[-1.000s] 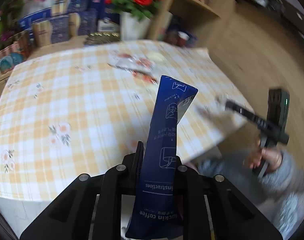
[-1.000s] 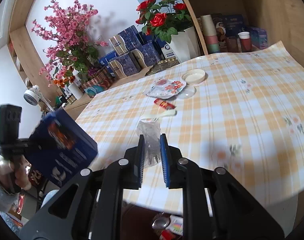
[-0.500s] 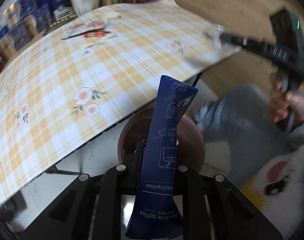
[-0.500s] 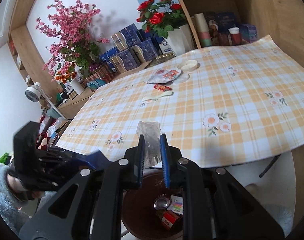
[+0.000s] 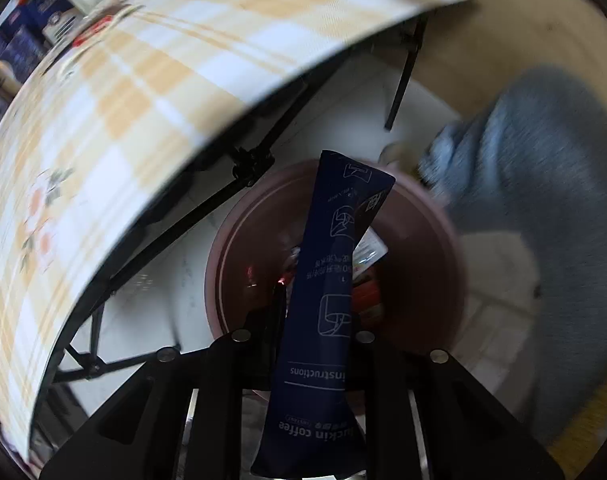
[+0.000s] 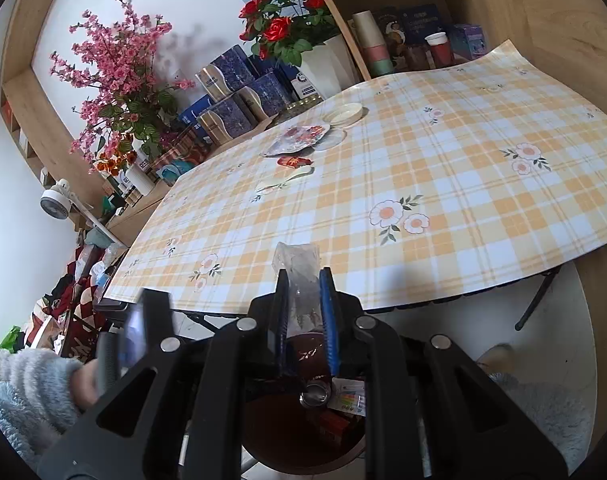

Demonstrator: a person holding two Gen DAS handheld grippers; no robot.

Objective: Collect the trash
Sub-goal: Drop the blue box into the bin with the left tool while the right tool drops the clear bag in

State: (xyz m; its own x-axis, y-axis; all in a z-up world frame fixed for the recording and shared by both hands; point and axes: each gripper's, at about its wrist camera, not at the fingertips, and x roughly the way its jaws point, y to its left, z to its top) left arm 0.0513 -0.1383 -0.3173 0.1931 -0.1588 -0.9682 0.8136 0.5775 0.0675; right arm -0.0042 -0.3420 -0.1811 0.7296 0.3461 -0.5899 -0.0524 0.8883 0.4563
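My left gripper [image 5: 317, 312] is shut on a dark blue coffee packet [image 5: 335, 264] and points steeply down over the brown trash bin [image 5: 239, 240], which holds several wrappers. My right gripper [image 6: 305, 296] is shut on a crumpled clear plastic wrapper [image 6: 299, 264], held at the table's near edge above the same bin [image 6: 271, 436]. More trash lies far back on the table: a flowered wrapper [image 6: 299, 138], a red packet [image 6: 293, 161], a pale strip [image 6: 287, 179] and a white lid [image 6: 345, 114]. The hand holding the left gripper [image 6: 143, 332] shows blurred at lower left.
The checked tablecloth [image 6: 443, 168] covers a folding table with black legs [image 5: 403, 76]. Flower vases [image 6: 319, 60], blue boxes [image 6: 239, 96] and shelf clutter stand behind it. A grey fluffy sleeve [image 5: 523, 184] is beside the bin.
The left gripper has dropped from above the table to over the bin, tilting down with the coffee packet. The right gripper drew back to the table's edge, bringing the bin into its view.
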